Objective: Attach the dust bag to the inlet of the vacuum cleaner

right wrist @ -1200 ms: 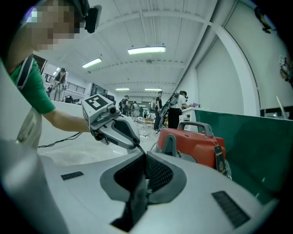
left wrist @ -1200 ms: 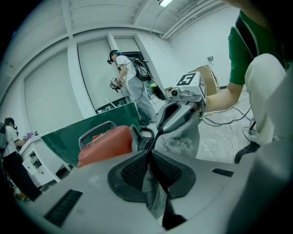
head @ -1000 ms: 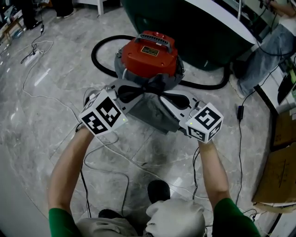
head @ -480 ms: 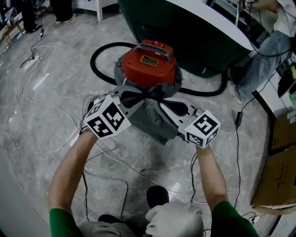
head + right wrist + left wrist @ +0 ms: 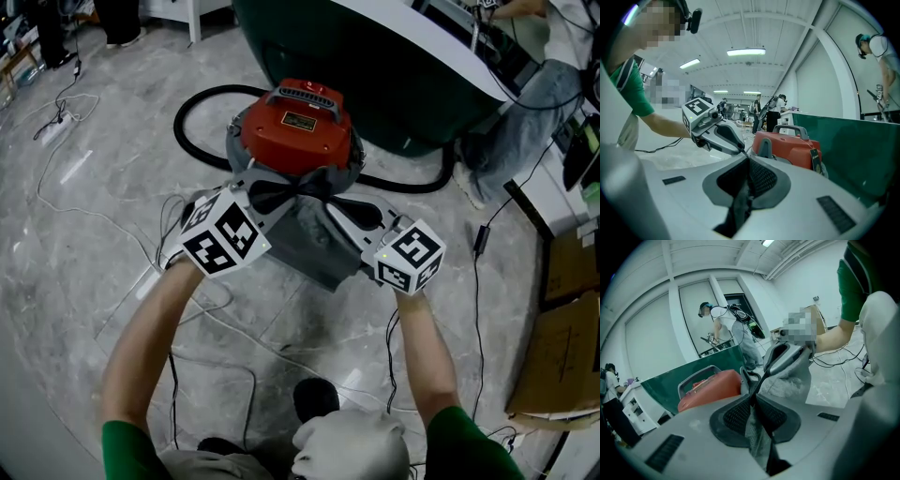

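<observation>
From above we see the dust bag [image 5: 314, 246] beside the red vacuum [image 5: 298, 127]. Only up close do the left gripper [image 5: 752, 399] and right gripper [image 5: 747, 161] show their jaws pinching its cloth.

Head view: both arms stretched forward, bare below green sleeves. Left forearm [image 5: 150, 328] runs toward 1 o'clock, right forearm [image 5: 427, 347] toward 11 o'clock. Left gripper [image 5: 279, 195] points to 2 o'clock and right gripper [image 5: 325, 202] to 10 o'clock, with the tips nearly meeting. Each gripper's own view shows its jaws closed together, pinching grey fabric of the dust bag [image 5: 314, 242].
</observation>
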Available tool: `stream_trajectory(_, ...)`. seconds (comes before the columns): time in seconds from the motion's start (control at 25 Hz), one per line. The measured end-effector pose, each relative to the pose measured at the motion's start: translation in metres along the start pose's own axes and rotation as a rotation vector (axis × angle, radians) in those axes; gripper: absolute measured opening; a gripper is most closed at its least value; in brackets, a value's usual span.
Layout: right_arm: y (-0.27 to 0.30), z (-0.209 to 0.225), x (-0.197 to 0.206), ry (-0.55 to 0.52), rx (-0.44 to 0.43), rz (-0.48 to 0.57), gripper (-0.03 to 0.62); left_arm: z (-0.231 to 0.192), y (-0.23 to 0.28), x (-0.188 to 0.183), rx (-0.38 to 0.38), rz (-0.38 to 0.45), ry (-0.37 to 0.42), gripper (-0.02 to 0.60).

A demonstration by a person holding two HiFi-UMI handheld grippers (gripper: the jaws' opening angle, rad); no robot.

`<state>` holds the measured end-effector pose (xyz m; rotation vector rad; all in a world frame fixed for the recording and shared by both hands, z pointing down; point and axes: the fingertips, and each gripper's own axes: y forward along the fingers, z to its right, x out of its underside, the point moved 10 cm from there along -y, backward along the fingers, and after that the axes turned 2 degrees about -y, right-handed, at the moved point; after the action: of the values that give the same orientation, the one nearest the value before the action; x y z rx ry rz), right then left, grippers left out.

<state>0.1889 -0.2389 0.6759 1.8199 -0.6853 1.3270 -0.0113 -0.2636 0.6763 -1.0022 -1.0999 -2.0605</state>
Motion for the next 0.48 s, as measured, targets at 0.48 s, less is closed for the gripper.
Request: stream_trajectory(0.48, -0.003, 0.02, 0.005, -0.003, 0.013, 0.016, 0.02, -0.004, 0.017, -0.006, -0.049, 0.005, 0.015, 0.04)
